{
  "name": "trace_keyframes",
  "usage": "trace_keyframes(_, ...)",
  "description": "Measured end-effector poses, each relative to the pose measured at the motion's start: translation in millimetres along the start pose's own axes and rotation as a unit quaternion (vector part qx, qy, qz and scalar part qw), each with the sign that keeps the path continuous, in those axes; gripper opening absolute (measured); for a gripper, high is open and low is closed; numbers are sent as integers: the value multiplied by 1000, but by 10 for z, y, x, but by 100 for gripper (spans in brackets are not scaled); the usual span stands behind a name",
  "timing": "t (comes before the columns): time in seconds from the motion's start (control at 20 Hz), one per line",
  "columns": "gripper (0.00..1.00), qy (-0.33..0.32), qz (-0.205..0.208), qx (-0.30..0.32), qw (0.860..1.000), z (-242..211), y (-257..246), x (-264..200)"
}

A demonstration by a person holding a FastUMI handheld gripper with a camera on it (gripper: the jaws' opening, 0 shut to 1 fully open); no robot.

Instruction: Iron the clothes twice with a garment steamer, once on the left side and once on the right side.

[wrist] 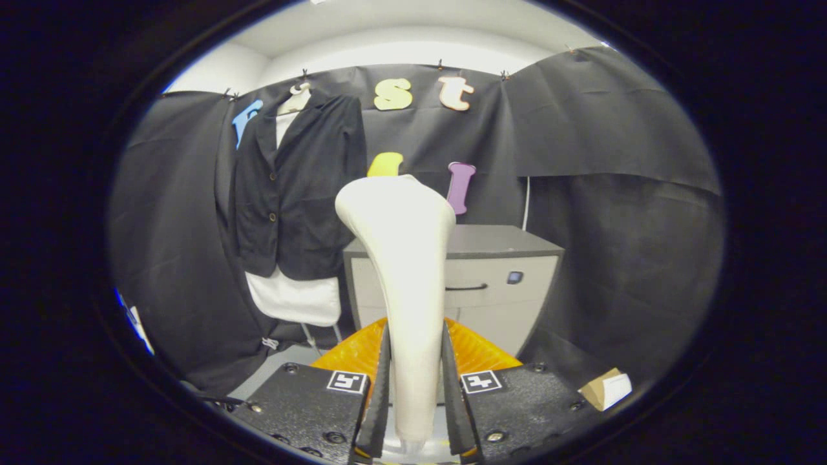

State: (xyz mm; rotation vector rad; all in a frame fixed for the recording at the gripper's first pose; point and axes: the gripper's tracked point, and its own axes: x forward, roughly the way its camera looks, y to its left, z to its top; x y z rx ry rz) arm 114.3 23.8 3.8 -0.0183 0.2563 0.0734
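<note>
At the far side we see a grey cabinet with a pale drawer front (491, 290), standing against the black cloth wall (614, 194). Its drawer carries a thin dark curved handle (466, 287), and a small dark square button (514, 278) sits just to the right of that handle. Near us on the right, a small tan and white cardboard box (606, 388) lies on the floor. Above the cloth we see a white wall (400, 45).

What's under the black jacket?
A white garment hangs out below the black jacket and peeks at its collar. Its middle is covered. The jaws grip the steamer.
</note>
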Motion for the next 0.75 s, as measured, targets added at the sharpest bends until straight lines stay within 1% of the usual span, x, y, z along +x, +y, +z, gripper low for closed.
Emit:
trace_keyframes(0.2, 40, -4, -15, 21, 1000, -416, -568, -448)
trace_keyframes(0.3, 40, -5, -15, 31, 999, -575, -716, -634)
trace_keyframes(0.5, 40, 3, -17, 33, 999, -850, -836, -822)
trace_keyframes(0.75, 40, 7, -15, 25, 1000, -925, -864, -915)
